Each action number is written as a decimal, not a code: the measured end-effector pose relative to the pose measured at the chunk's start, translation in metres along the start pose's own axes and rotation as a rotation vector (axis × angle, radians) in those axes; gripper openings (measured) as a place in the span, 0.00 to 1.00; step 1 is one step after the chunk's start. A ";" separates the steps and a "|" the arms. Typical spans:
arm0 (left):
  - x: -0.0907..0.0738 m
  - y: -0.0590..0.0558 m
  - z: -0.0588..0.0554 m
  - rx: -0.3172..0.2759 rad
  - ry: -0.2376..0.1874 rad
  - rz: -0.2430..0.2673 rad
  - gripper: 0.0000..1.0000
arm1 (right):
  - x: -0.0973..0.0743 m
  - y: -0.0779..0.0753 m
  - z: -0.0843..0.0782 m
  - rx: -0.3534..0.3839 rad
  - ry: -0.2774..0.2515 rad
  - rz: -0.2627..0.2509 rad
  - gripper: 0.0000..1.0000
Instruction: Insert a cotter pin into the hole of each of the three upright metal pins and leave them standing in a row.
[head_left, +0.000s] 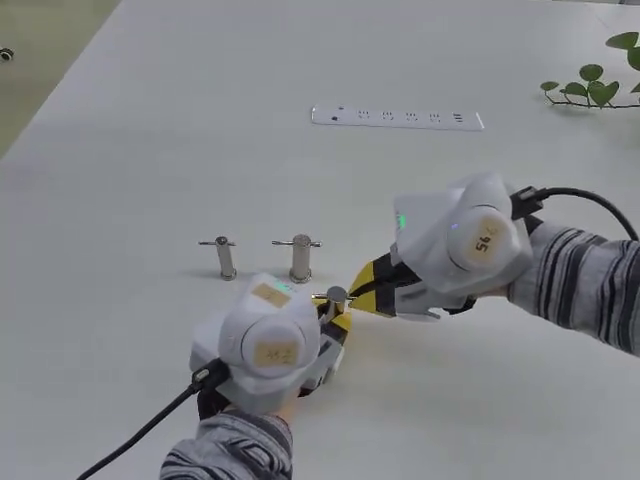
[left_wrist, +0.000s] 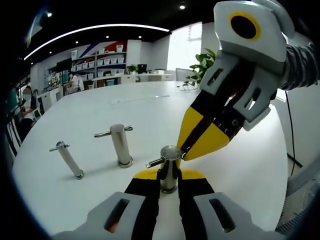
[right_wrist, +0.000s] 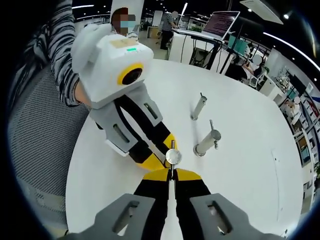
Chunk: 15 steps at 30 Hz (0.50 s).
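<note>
Two upright metal pins (head_left: 226, 257) (head_left: 300, 258) stand side by side, each with a cotter pin through its top. A third metal pin (head_left: 336, 296) (left_wrist: 169, 170) stands to their right, nearer me. My left gripper (head_left: 335, 316) (left_wrist: 169, 179) is shut on its shaft. A cotter pin (left_wrist: 154, 162) sticks out of its head on the left. My right gripper (head_left: 358, 288) (right_wrist: 172, 175) comes in from the right, shut on the thin cotter pin (right_wrist: 172, 169) right at the pin's head (right_wrist: 173, 156). Its yellow fingertips (left_wrist: 197, 142) touch the head.
A white power strip (head_left: 397, 118) lies further back on the white table (head_left: 150, 150). A green plant sprig (head_left: 592, 88) rests at the far right edge. Shelves and people are in the room beyond.
</note>
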<state>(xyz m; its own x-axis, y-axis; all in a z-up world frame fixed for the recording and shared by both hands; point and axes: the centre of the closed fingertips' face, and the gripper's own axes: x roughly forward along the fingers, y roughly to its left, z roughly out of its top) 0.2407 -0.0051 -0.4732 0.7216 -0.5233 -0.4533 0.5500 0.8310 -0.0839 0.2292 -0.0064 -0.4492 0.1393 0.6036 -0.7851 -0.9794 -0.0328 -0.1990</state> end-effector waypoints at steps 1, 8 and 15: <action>0.000 0.000 0.000 -0.001 0.000 0.001 0.10 | 0.000 0.000 0.000 -0.001 0.003 -0.001 0.01; 0.000 0.000 0.000 -0.008 0.002 0.005 0.10 | -0.013 -0.005 0.001 0.041 -0.003 -0.021 0.06; 0.001 0.000 0.000 -0.014 0.005 0.005 0.10 | -0.015 -0.001 -0.002 0.046 0.005 -0.013 0.00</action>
<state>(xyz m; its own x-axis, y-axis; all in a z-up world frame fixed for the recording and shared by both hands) 0.2413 -0.0054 -0.4741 0.7222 -0.5186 -0.4577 0.5407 0.8360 -0.0940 0.2283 -0.0171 -0.4386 0.1524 0.5995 -0.7857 -0.9832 0.0116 -0.1819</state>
